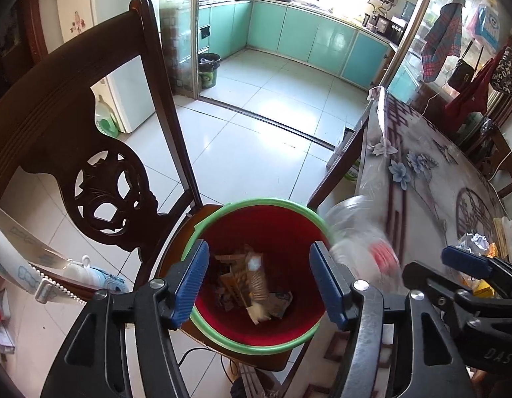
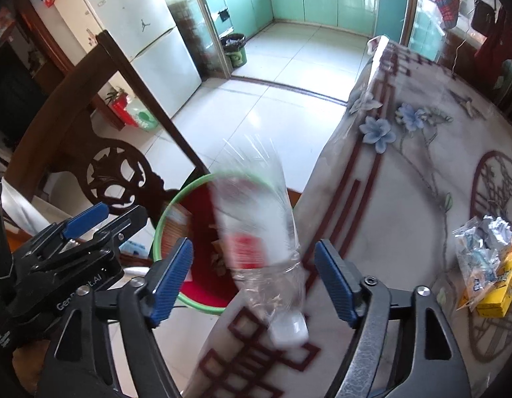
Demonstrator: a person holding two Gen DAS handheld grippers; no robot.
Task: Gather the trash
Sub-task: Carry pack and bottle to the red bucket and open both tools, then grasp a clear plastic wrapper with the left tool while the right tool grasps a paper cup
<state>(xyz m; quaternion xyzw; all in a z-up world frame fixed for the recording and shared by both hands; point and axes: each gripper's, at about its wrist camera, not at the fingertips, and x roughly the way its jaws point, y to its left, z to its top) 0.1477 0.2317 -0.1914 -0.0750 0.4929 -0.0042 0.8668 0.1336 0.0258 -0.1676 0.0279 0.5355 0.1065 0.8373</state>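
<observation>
A red bin with a green rim (image 1: 256,202) stands on a chair seat, with paper and wrapper scraps (image 1: 246,278) at its bottom. My left gripper (image 1: 259,285) hangs open right above it, nothing between its blue pads. A clear plastic bottle (image 2: 256,232) with a red label and white cap is motion-blurred between the wide-apart fingers of my right gripper (image 2: 252,278), and neither pad touches it. The bottle lies over the bin's rim (image 2: 163,219) and the table edge, cap end nearest the camera. In the left wrist view the bottle (image 1: 358,242) is a blur beside the bin.
The bin's chair has a dark carved wooden back (image 1: 100,182) on the left. On the right is a table with a floral cloth (image 2: 405,182), carrying crumpled wrappers and a yellow box (image 2: 481,255). Pale tiled floor leads to a kitchen with another bin (image 1: 209,69).
</observation>
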